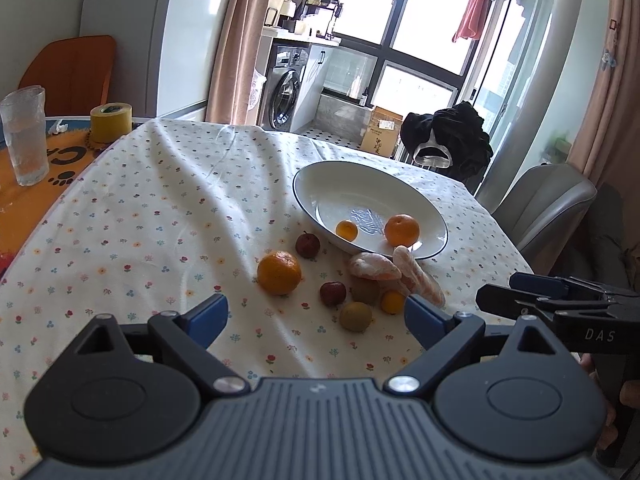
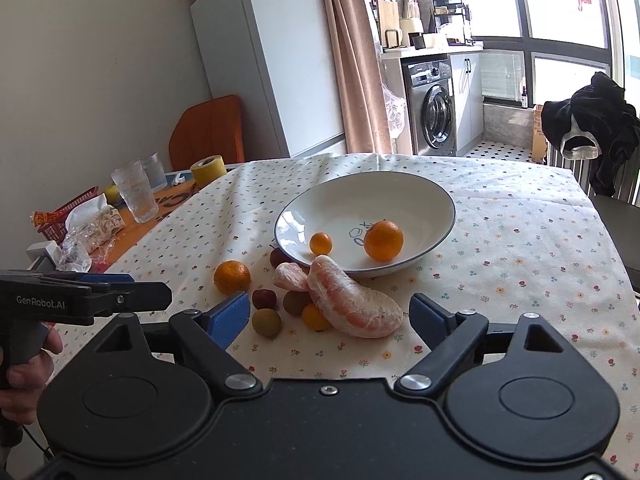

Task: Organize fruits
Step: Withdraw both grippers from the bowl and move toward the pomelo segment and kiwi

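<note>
A white bowl (image 1: 320,184) (image 2: 400,192) on the flowered tablecloth holds a mandarin (image 1: 402,230) (image 2: 383,240) and a small kumquat (image 1: 346,230) (image 2: 320,243). In front of it lie a loose mandarin (image 1: 279,272) (image 2: 232,277), two peeled pomelo segments (image 1: 372,267) (image 2: 352,304), two dark red fruits (image 1: 332,293) (image 2: 264,299), two brownish-green fruits (image 1: 355,316) (image 2: 267,322) and another kumquat (image 1: 393,302) (image 2: 314,317). My left gripper (image 1: 316,316) is open just short of the pile, empty. My right gripper (image 2: 328,316) is open too, the large segment between its fingers without touching.
A glass (image 1: 26,136) (image 2: 134,192), a yellow tape roll (image 1: 111,122) (image 2: 207,169), snack wrappers (image 2: 92,224) and a red basket (image 2: 60,220) sit at the table's left. A grey chair (image 1: 548,204) stands at the right, dark clothes (image 2: 588,124) on a rack behind.
</note>
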Available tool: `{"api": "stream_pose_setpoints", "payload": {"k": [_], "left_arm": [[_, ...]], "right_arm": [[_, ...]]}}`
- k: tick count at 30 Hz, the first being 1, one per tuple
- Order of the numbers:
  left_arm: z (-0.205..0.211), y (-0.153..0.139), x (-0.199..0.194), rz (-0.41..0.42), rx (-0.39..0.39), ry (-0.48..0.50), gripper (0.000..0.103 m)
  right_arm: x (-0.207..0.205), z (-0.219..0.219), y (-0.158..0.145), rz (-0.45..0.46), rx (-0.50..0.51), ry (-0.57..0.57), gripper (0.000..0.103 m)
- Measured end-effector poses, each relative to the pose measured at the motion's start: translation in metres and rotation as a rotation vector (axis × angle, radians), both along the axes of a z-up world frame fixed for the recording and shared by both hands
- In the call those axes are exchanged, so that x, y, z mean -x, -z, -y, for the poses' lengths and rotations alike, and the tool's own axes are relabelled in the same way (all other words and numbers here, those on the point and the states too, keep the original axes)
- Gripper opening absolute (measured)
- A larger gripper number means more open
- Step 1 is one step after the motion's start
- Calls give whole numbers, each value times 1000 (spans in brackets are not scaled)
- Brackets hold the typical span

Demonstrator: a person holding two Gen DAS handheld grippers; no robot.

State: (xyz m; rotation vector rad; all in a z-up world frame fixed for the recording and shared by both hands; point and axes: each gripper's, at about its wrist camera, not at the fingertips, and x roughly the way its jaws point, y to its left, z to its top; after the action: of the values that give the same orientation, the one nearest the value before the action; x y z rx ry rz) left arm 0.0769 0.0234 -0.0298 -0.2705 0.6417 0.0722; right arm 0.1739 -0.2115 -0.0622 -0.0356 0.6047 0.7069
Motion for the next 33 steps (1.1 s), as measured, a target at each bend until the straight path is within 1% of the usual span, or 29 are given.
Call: {"api": "stream_pose_setpoints", "payload": {"k": [1, 6, 9, 11, 14, 18, 25, 29, 32, 33], "left_arm": [[1, 2, -2, -3, 1, 2, 93], [6, 12, -12, -22, 9, 25, 83], [9, 18, -18, -33, 11, 38, 78], [10, 22, -22, -44, 18, 46, 70], [12, 28, -30, -58, 27, 56, 63], [15, 35, -40, -73, 34, 73, 59], [19, 47, -56, -97, 52, 104, 46], [23, 52, -65, -109, 58, 117, 43], [25, 57, -71, -125, 59, 124, 30], [25, 58, -72, -123, 50, 121, 29]], "right_arm": [[-1, -1, 2, -3, 8, -4, 80], [-7, -5, 12, -18, 27, -9, 79], [-11, -7, 17, -31, 40, -12, 73], [-15, -8, 21, -39, 52, -19, 69], [-18, -10, 26, -48, 61, -30, 66], [-24, -13, 32, -56, 71, -28, 66], [-35, -17, 39, -57, 85, -26, 66], [-39, -20, 40, -49, 95, -33, 66], [-41, -25, 41, -41, 108, -39, 66], [-42, -27, 41, -40, 111, -40, 66]]}}
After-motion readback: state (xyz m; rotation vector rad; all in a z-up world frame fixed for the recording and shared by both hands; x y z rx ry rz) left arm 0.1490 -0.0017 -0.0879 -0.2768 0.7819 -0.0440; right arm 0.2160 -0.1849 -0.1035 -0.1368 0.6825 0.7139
